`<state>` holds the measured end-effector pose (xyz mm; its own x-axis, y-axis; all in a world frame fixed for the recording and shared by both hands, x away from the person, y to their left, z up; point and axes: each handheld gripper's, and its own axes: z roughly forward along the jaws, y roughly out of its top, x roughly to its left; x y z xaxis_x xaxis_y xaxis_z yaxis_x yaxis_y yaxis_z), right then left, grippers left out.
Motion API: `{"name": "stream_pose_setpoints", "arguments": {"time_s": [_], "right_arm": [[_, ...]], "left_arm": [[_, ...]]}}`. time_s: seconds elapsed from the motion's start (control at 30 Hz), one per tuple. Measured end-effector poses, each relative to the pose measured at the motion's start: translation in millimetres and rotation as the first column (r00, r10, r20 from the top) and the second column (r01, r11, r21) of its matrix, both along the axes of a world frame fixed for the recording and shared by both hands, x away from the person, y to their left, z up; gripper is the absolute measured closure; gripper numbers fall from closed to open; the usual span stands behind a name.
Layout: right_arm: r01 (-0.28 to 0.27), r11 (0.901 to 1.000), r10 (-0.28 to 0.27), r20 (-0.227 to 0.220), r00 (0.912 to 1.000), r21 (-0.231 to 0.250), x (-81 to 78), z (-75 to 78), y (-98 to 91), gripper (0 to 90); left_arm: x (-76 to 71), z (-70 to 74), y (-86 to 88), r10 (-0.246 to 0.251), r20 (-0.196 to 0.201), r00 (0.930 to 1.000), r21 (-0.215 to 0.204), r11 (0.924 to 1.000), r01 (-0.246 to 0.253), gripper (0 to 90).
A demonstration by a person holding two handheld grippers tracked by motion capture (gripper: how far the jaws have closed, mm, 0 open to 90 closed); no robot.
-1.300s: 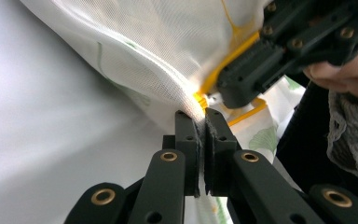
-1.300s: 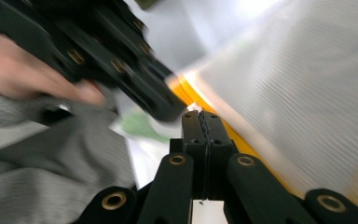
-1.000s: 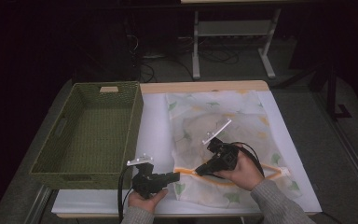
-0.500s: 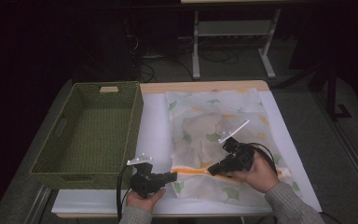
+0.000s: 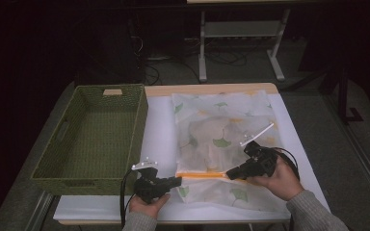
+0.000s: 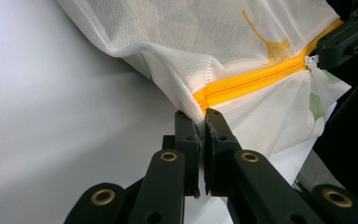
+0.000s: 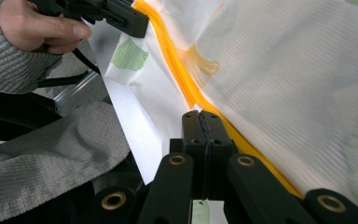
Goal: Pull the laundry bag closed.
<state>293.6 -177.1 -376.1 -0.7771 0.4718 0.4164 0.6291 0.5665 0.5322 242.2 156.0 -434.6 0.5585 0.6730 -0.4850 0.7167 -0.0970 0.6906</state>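
Left gripper (image 5: 176,181) sits low at the near edge of the table (image 5: 160,130), jaws pressed together on the left end of the mesh laundry bag (image 5: 221,144), right where the orange zipper (image 5: 203,175) begins. In the left gripper view the jaws (image 6: 200,116) pinch a fold of white mesh (image 6: 205,42); the zipper (image 6: 251,79) runs up and away to the right from the tips. The bag's main body spreads beyond and to the right of this gripper.

Green woven basket (image 5: 96,139) stands just beyond the left gripper and to its left, apart from the bag.

Along the zipper, to the right: right gripper (image 5: 231,172), jaws pressed together on the zipper pull. In the right gripper view the tips (image 7: 204,116) meet on the orange zipper line (image 7: 182,70), with the mesh (image 7: 284,70) stretching off to the right of the jaws and the left gripper at the far end of the zipper, upper left. The small white pull tab (image 6: 311,60) shows at the right gripper's tips in the left gripper view.

The zipper lies taut between the two grippers; the closed stretch (image 5: 203,175) joins them.
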Motion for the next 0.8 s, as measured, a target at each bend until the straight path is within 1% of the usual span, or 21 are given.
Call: {"name": "stream_pose_setpoints", "arguments": {"time_s": [0.17, 0.23, 0.3, 0.47, 0.63, 0.7, 0.8], "right_arm": [[0.021, 0.9998, -0.021, 0.001, 0.9998, 0.004, -2.0, -0.5, -11.5, 89.8], [0.033, 0.9994, -0.033, 0.0, 0.9994, 0.007, -2.8, -0.4, -19.2, 89.8], [0.037, 0.9993, -0.037, 0.0, 0.9993, 0.008, -3.0, -0.2, -21.0, 89.8], [0.059, 0.9982, -0.059, 0.001, 0.9983, 0.014, -4.6, 0.5, -32.8, 89.8], [0.081, 0.9965, -0.081, 0.0, 0.9967, 0.02, -6.4, -0.8, -45.4, 89.8], [0.084, 0.9962, -0.084, -0.001, 0.9964, 0.02, -6.7, -0.9, -46.8, 89.8], [0.096, 0.9952, -0.095, -0.005, 0.9954, 0.02, -7.8, -2.5, -53.9, 89.8]], "left_arm": [[-0.5, -0.8, 0.0, 0.003, -0.001, 1.0, 0.004, 1.0, -0.003, 85.8], [-0.4, -1.2, 0.1, 0.004, -0.002, 1.0, 0.005, 1.0, -0.004, 85.8], [-0.3, -1.1, 0.4, 0.006, -0.003, 1.0, 0.007, 1.0, -0.006, 85.8], [-0.7, -1.1, 0.0, 0.008, 0.001, 1.0, 0.01, 0.9999, -0.008, 85.8], [-0.8, -3.0, 0.5, 0.012, -0.006, 0.9999, 0.012, 0.9999, -0.012, 85.8], [-0.6, -3.2, 0.6, 0.013, -0.007, 0.9999, 0.012, 0.9998, -0.013, 85.8], [-0.3, -3.5, 0.5, 0.012, -0.007, 0.9999, 0.018, 0.9998, -0.012, 85.8]]}}
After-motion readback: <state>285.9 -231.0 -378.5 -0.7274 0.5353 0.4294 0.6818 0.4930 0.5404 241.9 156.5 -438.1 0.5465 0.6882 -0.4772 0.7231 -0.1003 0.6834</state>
